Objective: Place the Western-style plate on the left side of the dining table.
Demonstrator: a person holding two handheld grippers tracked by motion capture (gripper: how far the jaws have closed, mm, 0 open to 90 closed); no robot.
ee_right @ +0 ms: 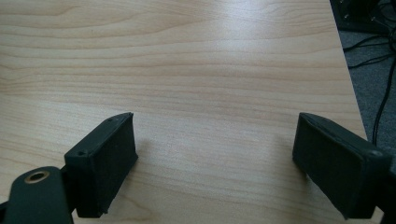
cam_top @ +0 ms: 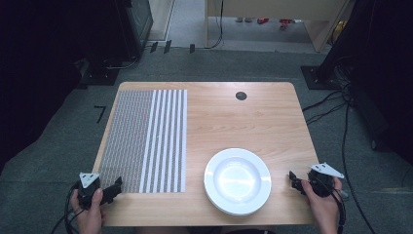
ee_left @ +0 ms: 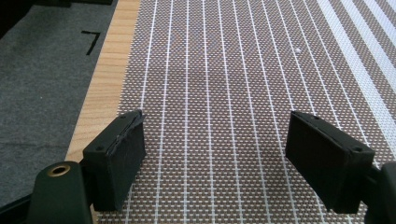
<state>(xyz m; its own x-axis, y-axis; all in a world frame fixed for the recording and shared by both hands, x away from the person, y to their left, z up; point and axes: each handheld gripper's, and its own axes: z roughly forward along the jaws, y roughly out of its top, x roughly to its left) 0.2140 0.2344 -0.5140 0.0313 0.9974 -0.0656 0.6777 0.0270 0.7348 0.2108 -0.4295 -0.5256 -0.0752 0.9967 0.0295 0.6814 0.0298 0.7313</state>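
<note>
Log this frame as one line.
left gripper: open, empty, over placemat near edge | right gripper: open, empty, right of plate | plate: empty, on table

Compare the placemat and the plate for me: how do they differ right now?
The placemat is rectangular, woven and striped, on the table's left half; the plate is round, plain glossy white, near the front edge right of centre. The left gripper hovers open over the placemat; neither gripper is over the plate. Both lie flat on the table.
</note>
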